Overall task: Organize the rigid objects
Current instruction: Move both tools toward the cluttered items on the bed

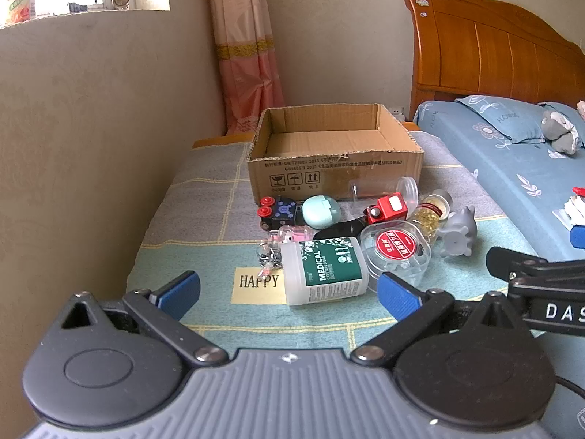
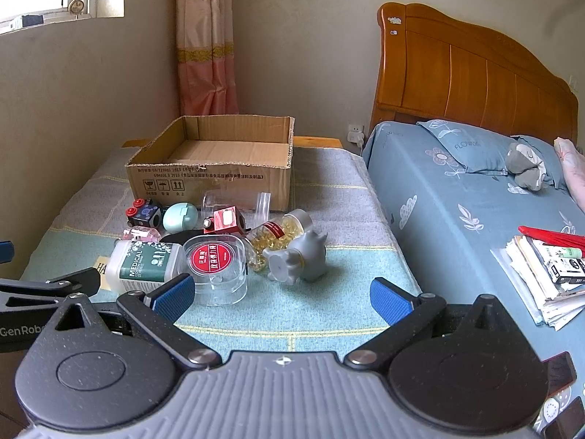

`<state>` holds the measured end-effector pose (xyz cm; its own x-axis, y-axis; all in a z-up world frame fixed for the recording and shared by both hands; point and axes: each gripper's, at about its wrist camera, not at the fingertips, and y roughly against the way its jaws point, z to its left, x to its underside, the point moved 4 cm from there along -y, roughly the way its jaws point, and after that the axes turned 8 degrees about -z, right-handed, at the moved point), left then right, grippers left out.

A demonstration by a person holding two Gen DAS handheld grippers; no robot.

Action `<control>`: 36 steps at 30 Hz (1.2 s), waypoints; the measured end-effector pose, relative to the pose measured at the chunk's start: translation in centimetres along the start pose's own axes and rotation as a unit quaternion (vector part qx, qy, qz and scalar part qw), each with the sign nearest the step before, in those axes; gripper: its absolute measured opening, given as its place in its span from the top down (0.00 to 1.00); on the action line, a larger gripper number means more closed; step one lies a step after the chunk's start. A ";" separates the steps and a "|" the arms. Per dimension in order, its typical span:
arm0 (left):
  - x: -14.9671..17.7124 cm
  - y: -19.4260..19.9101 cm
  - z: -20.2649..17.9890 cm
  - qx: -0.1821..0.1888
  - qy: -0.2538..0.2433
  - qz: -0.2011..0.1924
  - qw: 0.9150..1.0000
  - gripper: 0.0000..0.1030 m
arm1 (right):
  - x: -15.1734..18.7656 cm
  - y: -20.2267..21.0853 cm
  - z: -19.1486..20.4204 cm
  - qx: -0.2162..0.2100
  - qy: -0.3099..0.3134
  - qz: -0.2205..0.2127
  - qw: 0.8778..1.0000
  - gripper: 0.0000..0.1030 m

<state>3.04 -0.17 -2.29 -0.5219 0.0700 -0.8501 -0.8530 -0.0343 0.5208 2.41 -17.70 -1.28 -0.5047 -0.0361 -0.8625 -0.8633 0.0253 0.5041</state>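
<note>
Left wrist view: the left gripper is spread wide and empty, the MEDICAL bottle lying just ahead. The right gripper gapes empty too. Nothing looks sorted yet; next, likely grasp the bottle for the cardboard box beyond.

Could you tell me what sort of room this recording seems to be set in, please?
Most likely a home bedroom. A bed with a wooden headboard, a blue floral pillow and a pink curtain by the window all suggest it. The cardboard box and small clutter sit on a blanket-covered surface beside the bed.
</note>
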 end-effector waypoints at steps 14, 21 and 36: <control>0.3 -0.5 -0.2 0.003 0.003 0.005 1.000 0.01 | 0.1 0.0 0.0 -0.003 0.001 -0.005 1.000 0.00; 0.5 -1.4 -0.3 0.009 0.006 0.015 1.000 0.01 | 0.3 -0.7 -0.1 -0.013 0.004 -0.006 1.000 0.00; 0.2 -4.4 -0.4 0.045 0.017 0.038 0.998 0.01 | 0.0 -2.4 -1.3 -0.055 0.008 -0.024 0.998 0.00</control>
<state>6.66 -0.43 -4.81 -0.5869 0.0358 -0.8089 -0.8072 0.0515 0.5880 4.46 -19.01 -2.44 -0.4612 -0.0501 -0.8859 -0.8817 -0.0866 0.4639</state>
